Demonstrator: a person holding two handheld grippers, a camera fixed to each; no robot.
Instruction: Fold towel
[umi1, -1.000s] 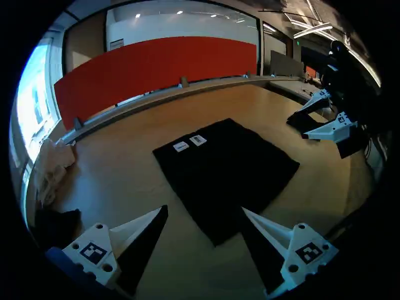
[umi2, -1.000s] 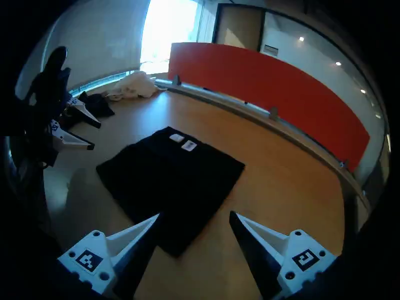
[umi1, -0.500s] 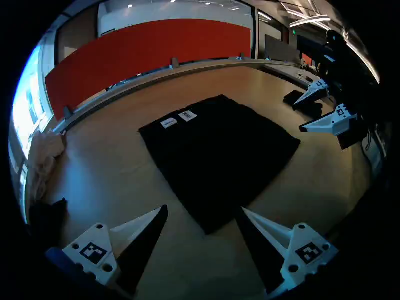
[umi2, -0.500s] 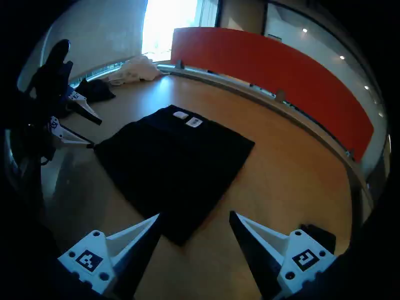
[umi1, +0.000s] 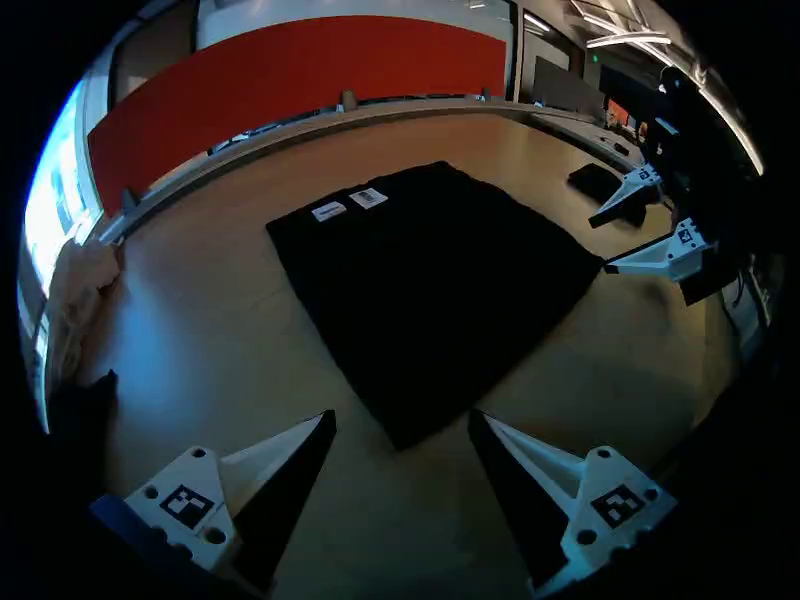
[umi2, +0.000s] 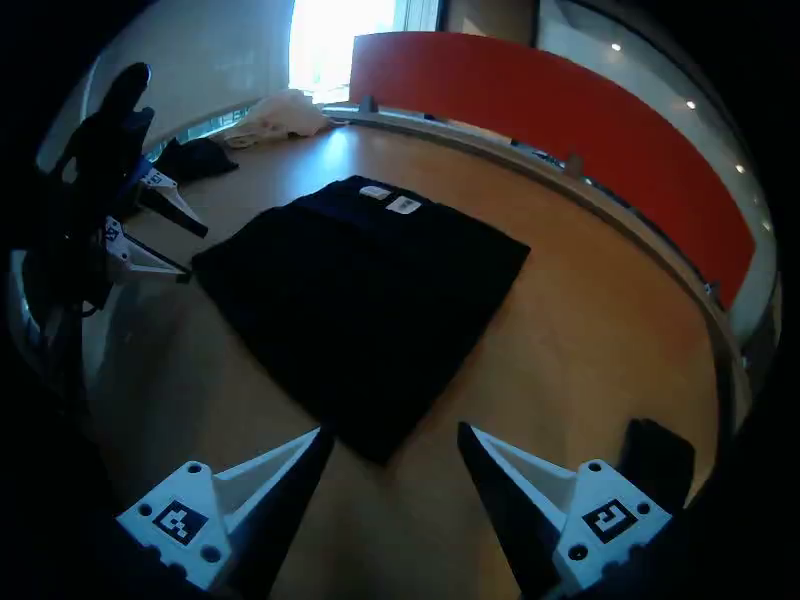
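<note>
— Worktop entry first: pale wooden worktop, with a long red partition panel standing along its far edge. What lies on it?

— One black rectangular towel, flat, mid-worktop, all four edges in sight. Two small white labels sit by its far corner.

— Open room around the edges?

— Bare wood borders every side of the towel. Other items lie well apart from it. Cream crumpled cloth heap and dark cloth bundle: both at the window end of the worktop. Small flat black object: near the opposite end.

— Claws?

— Left gripper: white fingers spread wide, gripping nothing. The towel's near corner points into the gap between them. Whether the tips touch cloth or wood, I cannot tell.

— And the other?

— Right gripper: fingers likewise spread wide, gripping nothing, with a towel corner just ahead of its gap.

— Relative stations?

— They are at adjacent corners, one at each end of the same towel edge. That edge runs unobstructed between them. In each gripper view, the other gripper's tips are just beside its own corner.
</note>
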